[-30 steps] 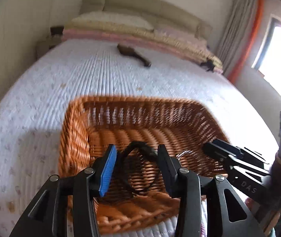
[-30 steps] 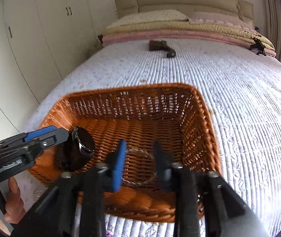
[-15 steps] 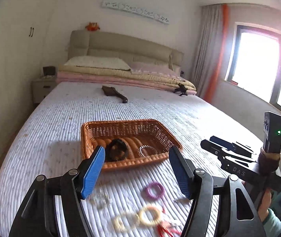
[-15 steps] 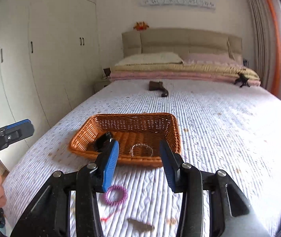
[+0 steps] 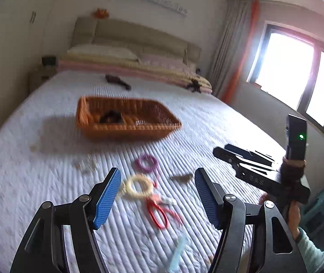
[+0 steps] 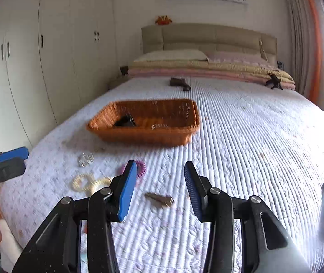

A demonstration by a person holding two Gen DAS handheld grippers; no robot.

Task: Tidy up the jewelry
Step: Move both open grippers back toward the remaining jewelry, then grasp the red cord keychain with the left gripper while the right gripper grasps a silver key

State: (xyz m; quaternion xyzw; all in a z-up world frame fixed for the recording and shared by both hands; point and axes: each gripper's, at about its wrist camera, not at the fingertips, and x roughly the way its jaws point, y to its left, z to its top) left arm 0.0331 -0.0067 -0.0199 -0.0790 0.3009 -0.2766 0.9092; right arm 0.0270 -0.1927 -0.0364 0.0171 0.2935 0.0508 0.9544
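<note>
An orange wicker basket (image 5: 125, 134) (image 6: 146, 134) stands on the bed and holds a black watch (image 5: 110, 116) (image 6: 125, 121) and a clear bracelet (image 6: 159, 126). Loose on the quilt nearer me lie a purple bracelet (image 5: 146, 162) (image 6: 141, 169), cream bracelets (image 5: 138, 186) (image 6: 86, 182), a red piece (image 5: 158, 213), a brown clip (image 5: 182, 178) (image 6: 160, 199) and a clear beaded piece (image 6: 85, 159). My left gripper (image 5: 157, 195) is open and empty above the cream bracelets. My right gripper (image 6: 159, 187) is open and empty above the brown clip.
The white quilted bed (image 6: 253, 136) reaches back to pillows and a headboard. A dark brush (image 6: 180, 83) lies far up the bed. Wardrobes (image 6: 36, 56) stand on the left, a window (image 5: 294, 72) on the right.
Both grippers have pulled back from inside the basket, where the watch and clear bracelet stay, and now hover over the loose pieces near the bed's front.
</note>
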